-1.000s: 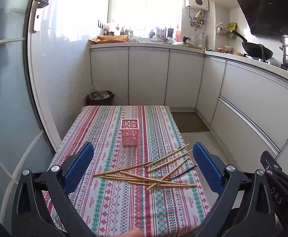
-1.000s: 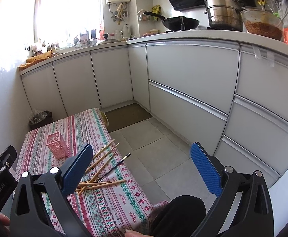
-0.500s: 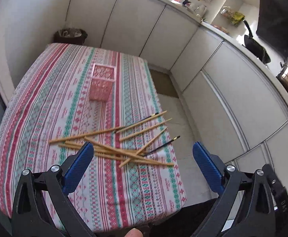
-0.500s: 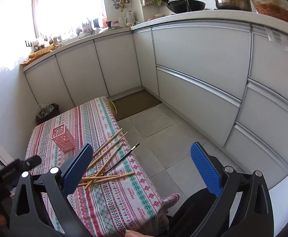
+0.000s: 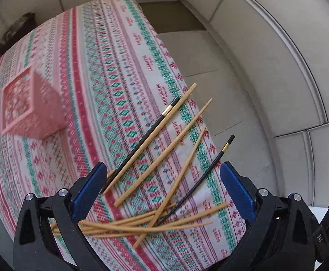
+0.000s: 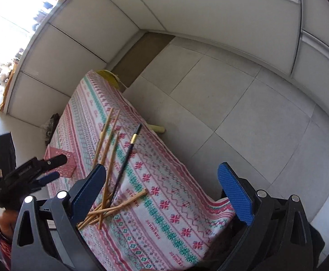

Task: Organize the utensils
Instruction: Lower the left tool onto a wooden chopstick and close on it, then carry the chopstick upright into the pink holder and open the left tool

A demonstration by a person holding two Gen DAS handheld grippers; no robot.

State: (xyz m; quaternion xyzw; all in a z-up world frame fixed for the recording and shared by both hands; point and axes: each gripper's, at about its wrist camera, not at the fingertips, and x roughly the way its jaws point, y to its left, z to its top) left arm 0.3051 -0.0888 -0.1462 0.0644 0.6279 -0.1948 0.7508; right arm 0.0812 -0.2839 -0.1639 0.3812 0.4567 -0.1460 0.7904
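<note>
Bamboo chopsticks (image 5: 164, 151) heaped on a patterned tablecloth (image 5: 110, 72), both tongs spread wide and empty.

Left gripper (image 5: 163, 180) hovers over the pile, which lies between and just ahead of its blue pads (image 5: 90, 189); two black chopsticks (image 5: 200, 176) lie mixed in. Pink holder (image 5: 29, 108) stands upright, well ahead to its left. Right gripper (image 6: 162, 183) hangs over the table edge, pile by its left pad, tiled floor (image 6: 243, 103) beyond.

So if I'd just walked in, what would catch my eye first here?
Probably the chopsticks, a loose crisscrossed pile of wooden sticks plus two black ones, lying near the edge of the bright patterned tablecloth. Next, the pink holder standing apart from them, farther back on the table. Then the blue fingers of the left gripper, wide open just above the pile.
</note>
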